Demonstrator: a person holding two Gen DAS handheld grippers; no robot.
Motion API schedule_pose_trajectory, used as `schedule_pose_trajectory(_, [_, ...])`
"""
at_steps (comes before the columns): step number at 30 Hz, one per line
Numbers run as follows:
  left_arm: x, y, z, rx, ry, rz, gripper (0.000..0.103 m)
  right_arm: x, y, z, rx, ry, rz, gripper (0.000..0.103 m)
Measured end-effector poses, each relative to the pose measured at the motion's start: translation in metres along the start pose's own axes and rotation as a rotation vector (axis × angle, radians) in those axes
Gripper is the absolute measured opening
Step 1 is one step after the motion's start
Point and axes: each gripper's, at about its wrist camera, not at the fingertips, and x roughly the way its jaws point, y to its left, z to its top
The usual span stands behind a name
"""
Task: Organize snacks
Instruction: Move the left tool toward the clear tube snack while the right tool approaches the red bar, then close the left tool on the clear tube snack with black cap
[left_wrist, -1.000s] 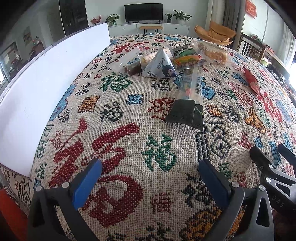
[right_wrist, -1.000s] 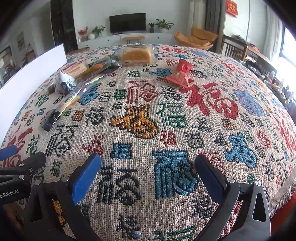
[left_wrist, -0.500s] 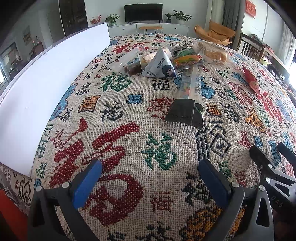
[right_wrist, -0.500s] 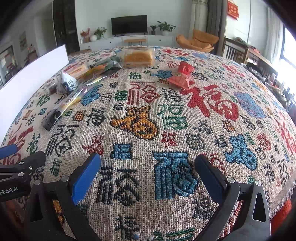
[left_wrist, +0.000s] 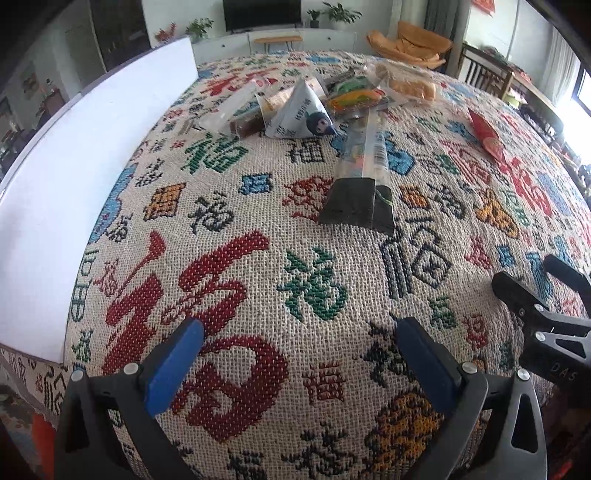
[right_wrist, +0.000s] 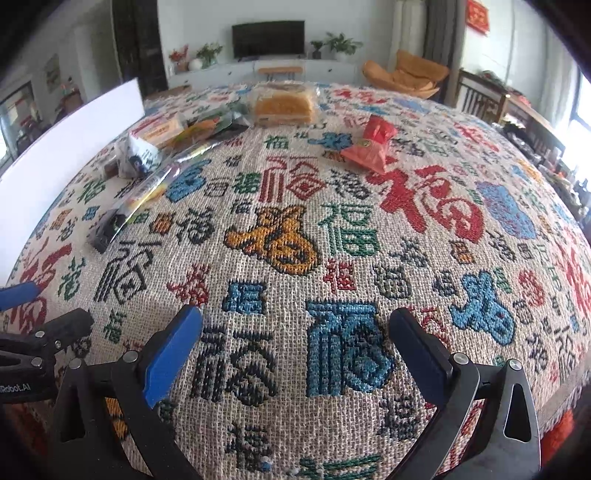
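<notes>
Woven tablecloth (left_wrist: 229, 206) lay bare under both your grippers, left (left_wrist: 295, 354) and right (right_wrist: 295, 343), fingers spread, holding nothing. You'd not begun; next, reach for the long packet (left_wrist: 364, 173).

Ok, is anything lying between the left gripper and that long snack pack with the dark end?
Nothing visible does. The left gripper is open, and only bare patterned tablecloth lies between it and the long snack pack. The other snacks sit beyond it.
</notes>
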Motion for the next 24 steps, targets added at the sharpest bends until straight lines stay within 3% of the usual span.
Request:
schedule_pose_trajectory(2, [0.001, -0.001, 0.007, 0.051, 0.067, -0.040, 0.103, 0.002, -0.003, 0.006, -0.043, 0.059, 0.038, 0.103])
schedule_pose_trajectory(4, [-0.002, -0.001, 0.020, 0.096, 0.135, -0.144, 0.102, 0.004, -0.004, 0.010, -0.103, 0.114, 0.078, 0.103])
schedule_pose_trajectory(6, [-0.016, 0.002, 0.038, 0.070, 0.116, -0.217, 0.102, 0.005, -0.008, 0.014, -0.168, 0.183, 0.124, 0.102])
schedule_pose_trajectory(8, [-0.029, 0.001, 0.056, 0.049, 0.063, -0.231, 0.103, 0.005, -0.016, 0.019, -0.187, 0.231, 0.127, 0.101])
schedule_pose_trajectory(10, [-0.035, -0.009, 0.074, 0.039, -0.013, -0.215, 0.103, 0.001, -0.028, 0.025, -0.146, 0.204, 0.109, 0.101])
schedule_pose_trajectory(12, [-0.024, -0.024, 0.084, 0.061, -0.050, -0.152, 0.103, -0.006, -0.047, 0.032, -0.061, 0.109, 0.067, 0.101])
schedule_pose_trajectory(15, [0.020, -0.039, 0.092, 0.063, -0.020, -0.015, 0.097, -0.007, -0.067, 0.032, 0.057, 0.034, -0.002, 0.101])
schedule_pose_trajectory(17, [0.034, -0.044, 0.092, 0.050, 0.012, -0.014, 0.088, -0.005, -0.079, 0.026, 0.163, 0.015, -0.008, 0.101])
schedule_pose_trajectory(19, [0.039, -0.049, 0.089, 0.057, 0.007, -0.019, 0.087, 0.001, -0.087, 0.016, 0.243, 0.037, 0.002, 0.101])
schedule_pose_trajectory(21, [0.038, -0.055, 0.086, 0.097, -0.025, 0.001, 0.086, -0.006, -0.083, 0.008, 0.209, -0.003, -0.022, 0.101])
schedule_pose_trajectory(24, [0.037, -0.054, 0.082, 0.098, -0.036, -0.020, 0.084, -0.001, -0.069, 0.006, 0.120, 0.027, -0.056, 0.102])
